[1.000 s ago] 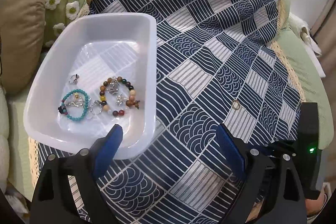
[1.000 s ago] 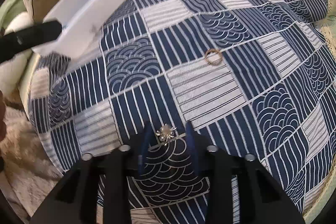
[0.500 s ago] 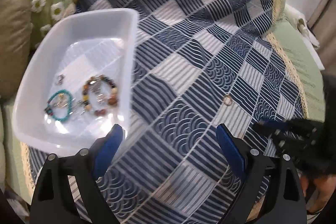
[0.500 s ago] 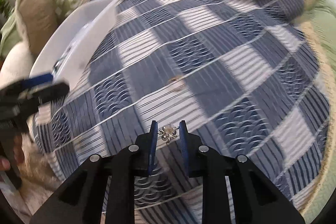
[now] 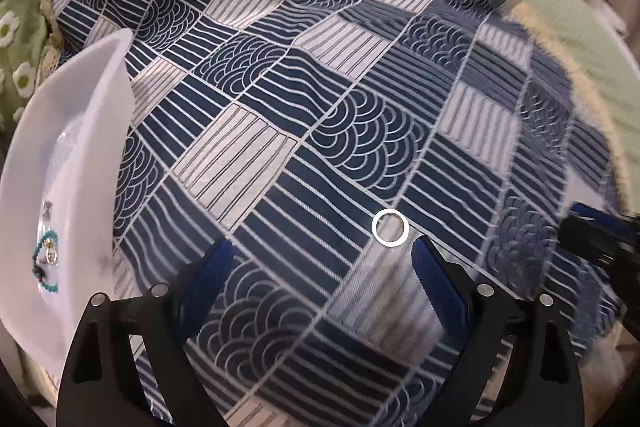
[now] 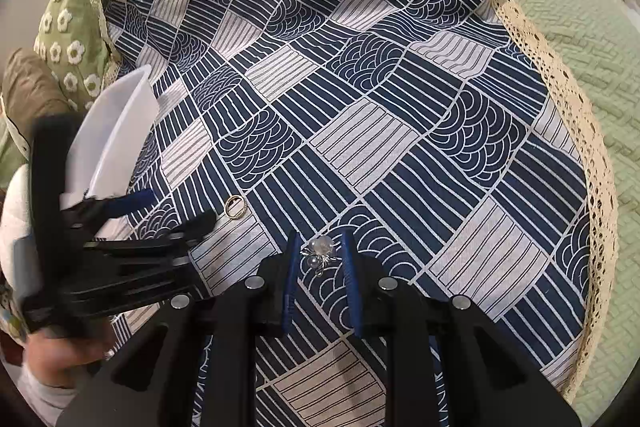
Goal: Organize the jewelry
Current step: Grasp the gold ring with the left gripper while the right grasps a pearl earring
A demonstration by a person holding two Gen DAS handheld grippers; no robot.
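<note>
Navy-and-white patchwork cloth fills your left wrist view, and on it a thin ring lies flat just beyond the tips of your left gripper, nearer the right-hand finger than the left. Those fingers stand wide apart with nothing between them. The white plastic tray sits at the left edge, and inside it you can make out a turquoise bead bracelet and a small silvery piece farther in; the rest of its floor is cut off. Treat the ring as light, hard and slick: lying flat on soft cloth it will probably skate or sink if you press down, so I'd straddle it and pinch across its outer edges rather than try to get under it. In your right wrist view, your right gripper is nearly closed and pinches a small silvery charm with pale beads between its blue fingers, held above the cloth. It looks tiny and delicate, with thin wire legs that could bend or slip out, so keep the pinch on its beaded body. The ring shows here too, just off the left gripper's tips, with the tray behind them at the far left.
</note>
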